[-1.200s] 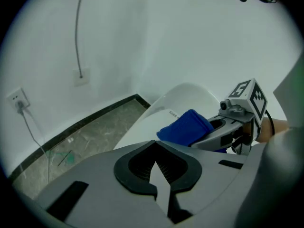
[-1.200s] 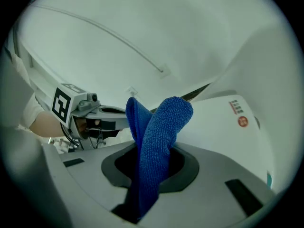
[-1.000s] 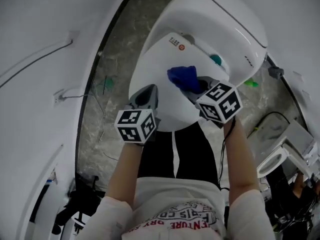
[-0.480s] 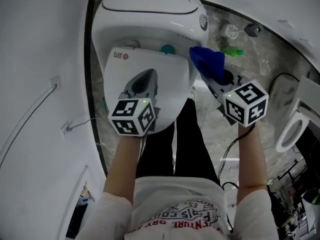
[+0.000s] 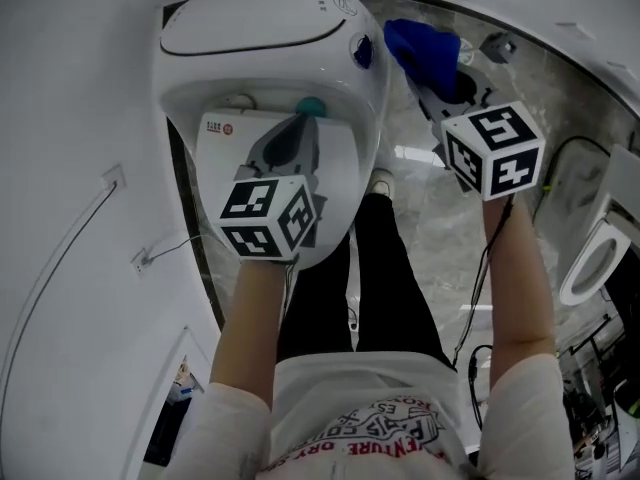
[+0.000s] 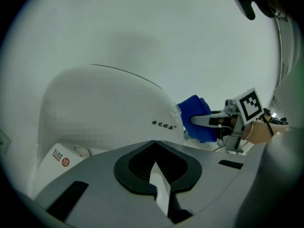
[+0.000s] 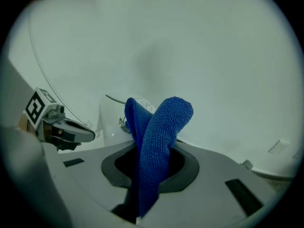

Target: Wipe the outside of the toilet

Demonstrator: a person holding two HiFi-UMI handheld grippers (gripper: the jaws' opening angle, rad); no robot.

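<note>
The white toilet (image 5: 262, 28) fills the upper left of the head view, its shut lid (image 5: 225, 153) nearest me. My left gripper (image 5: 297, 133) hovers over the lid, jaws shut with nothing in them, pointing at the rear part (image 6: 104, 108). My right gripper (image 5: 432, 68) is shut on a folded blue cloth (image 5: 420, 36) and holds it beside the right flank of the toilet's rear part, close to a round button (image 5: 362, 50). The cloth (image 7: 159, 137) stands up between the right jaws, with the toilet's side (image 7: 116, 120) just beyond it.
Grey marble floor (image 5: 440, 228) lies right of the toilet. A white wall with a thin cable (image 5: 60, 258) runs along the left. A small fitting (image 5: 497, 46) sits on the floor behind the cloth. Another white fixture (image 5: 590, 263) stands at the right edge. My legs (image 5: 385, 268) stand against the bowl's front.
The right gripper has carried the blue cloth off the lid top and round to the toilet's right rear side. The left gripper stays over the lid.
</note>
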